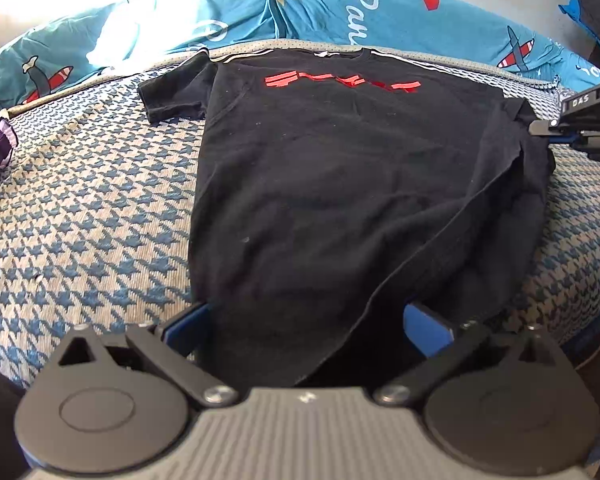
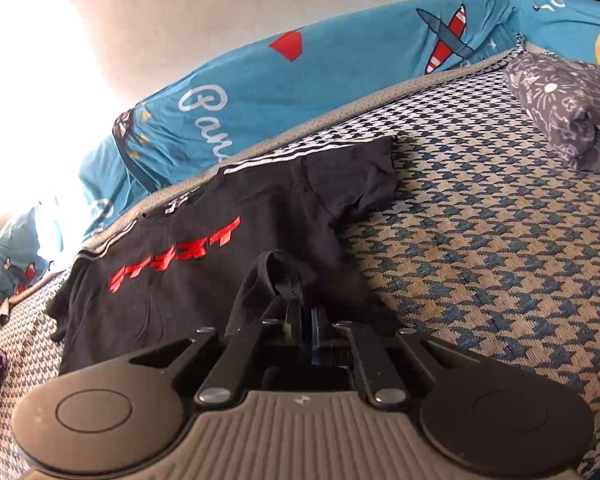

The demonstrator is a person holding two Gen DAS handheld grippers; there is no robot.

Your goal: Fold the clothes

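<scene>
Both grippers work a black T-shirt (image 1: 340, 184) spread on a houndstooth mattress (image 1: 80, 208).

Nearest, the left gripper (image 1: 306, 322) stands wide open astride the shirt's hem, gripping nothing. The right gripper (image 2: 302, 316) is pinched closed on a bunched fold at the shirt's side edge. Beyond the shirt's red lettering (image 2: 176, 258) lies a blue printed sheet (image 1: 380, 8); a folded grey cloth (image 2: 572, 112) sits well right of the shirt.
</scene>
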